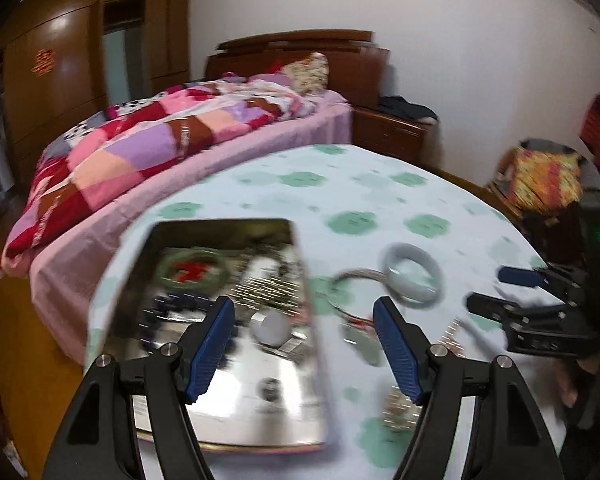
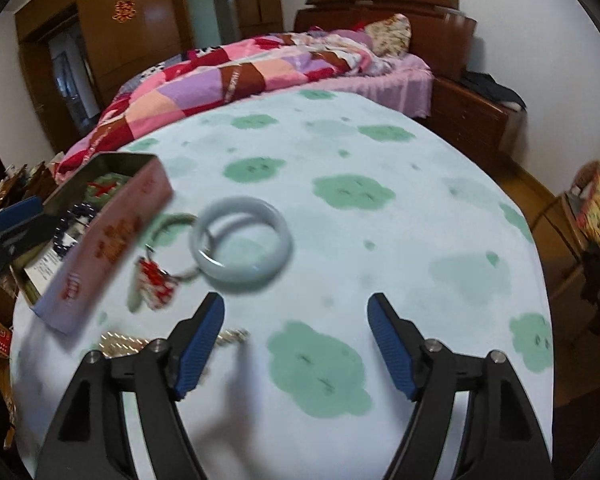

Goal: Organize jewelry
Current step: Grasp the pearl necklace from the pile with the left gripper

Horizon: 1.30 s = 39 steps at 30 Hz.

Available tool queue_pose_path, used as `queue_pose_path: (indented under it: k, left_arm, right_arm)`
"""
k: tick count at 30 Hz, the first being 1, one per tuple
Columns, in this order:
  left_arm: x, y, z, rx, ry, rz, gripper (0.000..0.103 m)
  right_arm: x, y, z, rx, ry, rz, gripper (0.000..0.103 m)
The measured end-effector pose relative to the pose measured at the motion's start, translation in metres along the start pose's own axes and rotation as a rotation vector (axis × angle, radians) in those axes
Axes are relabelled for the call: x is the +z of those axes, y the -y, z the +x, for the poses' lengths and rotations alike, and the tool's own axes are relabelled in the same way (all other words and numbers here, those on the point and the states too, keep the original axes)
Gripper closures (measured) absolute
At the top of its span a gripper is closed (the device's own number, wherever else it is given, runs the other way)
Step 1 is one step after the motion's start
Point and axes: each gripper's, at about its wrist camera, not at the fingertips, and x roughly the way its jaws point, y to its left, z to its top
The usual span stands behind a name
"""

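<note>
Partly done, I'd say: open metal tin [image 1: 220,412] at the table's left edge already holds a green bangle [image 1: 188,268] and dark beads [image 1: 168,308]. Pale grey-blue stone bangle [image 2: 242,240], thin ring with red charm [image 2: 158,280] and gold chain [image 2: 120,344] lie loose on the green-patterned tablecloth [image 2: 380,152] beside it. My left gripper [image 1: 304,344] and right gripper [image 2: 296,344] both gape, holding nothing.

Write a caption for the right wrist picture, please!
Open right gripper above pale bangle, beside pink tin.

Black fingers [image 1: 216,344] — ribbed blue pads, silver screws.
</note>
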Motion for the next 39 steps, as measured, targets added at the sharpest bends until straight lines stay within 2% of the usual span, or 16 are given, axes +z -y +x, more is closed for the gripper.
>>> queue_pose_path:
  k: [3,6,10,13,16,18,20,26,28,33,35,37,39]
  left_arm:
    - [-0.006,0.017,0.0,-0.023,-0.012,0.015,0.031]
    - [-0.013,0.027,-0.001,-0.042,-0.024,0.014,0.031]
    - [-0.02,0.039,0.002,-0.065,-0.05,0.023,0.032]
    - [-0.025,0.05,0.007,-0.085,-0.072,0.041,0.04]
    - [-0.03,0.061,0.017,-0.099,-0.1,0.062,0.042]
    - [-0.034,0.064,0.026,-0.107,-0.126,0.068,0.047]
    - [-0.035,0.069,0.027,-0.089,-0.118,0.094,0.047]
    - [-0.038,0.076,0.027,-0.12,-0.133,0.115,0.054]
    - [-0.04,0.078,0.031,-0.134,-0.151,0.121,0.06]
    - [-0.043,0.081,0.041,-0.153,-0.189,0.131,0.064]
    - [-0.043,0.082,0.043,-0.174,-0.199,0.137,0.074]
    - [-0.042,0.081,0.044,-0.189,-0.198,0.133,0.091]
    - [-0.042,0.08,0.041,-0.203,-0.191,0.122,0.093]
  right_arm:
    - [-0.005,0.005,-0.003,-0.002,-0.003,0.003,0.026]
    - [-0.012,0.007,-0.008,-0.005,0.005,-0.005,0.02]
    - [-0.014,0.01,-0.007,-0.005,0.019,-0.006,0.02]
    - [-0.015,0.014,-0.009,-0.001,0.028,0.007,0.02]
    - [-0.017,0.017,-0.011,-0.001,0.036,0.015,0.02]
    - [-0.018,0.021,-0.011,-0.002,0.04,0.024,0.02]
    - [-0.017,0.022,-0.011,0.001,0.041,0.033,0.02]
    - [-0.017,0.024,-0.01,0.004,0.04,0.041,0.02]
    - [-0.017,0.024,-0.01,0.002,0.039,0.041,0.02]
    - [-0.017,0.024,-0.009,-0.002,0.038,0.038,0.02]
    - [-0.017,0.023,-0.009,-0.003,0.038,0.039,0.02]
    - [-0.017,0.023,-0.009,-0.003,0.038,0.039,0.02]
    - [-0.017,0.023,-0.009,-0.001,0.037,0.038,0.02]
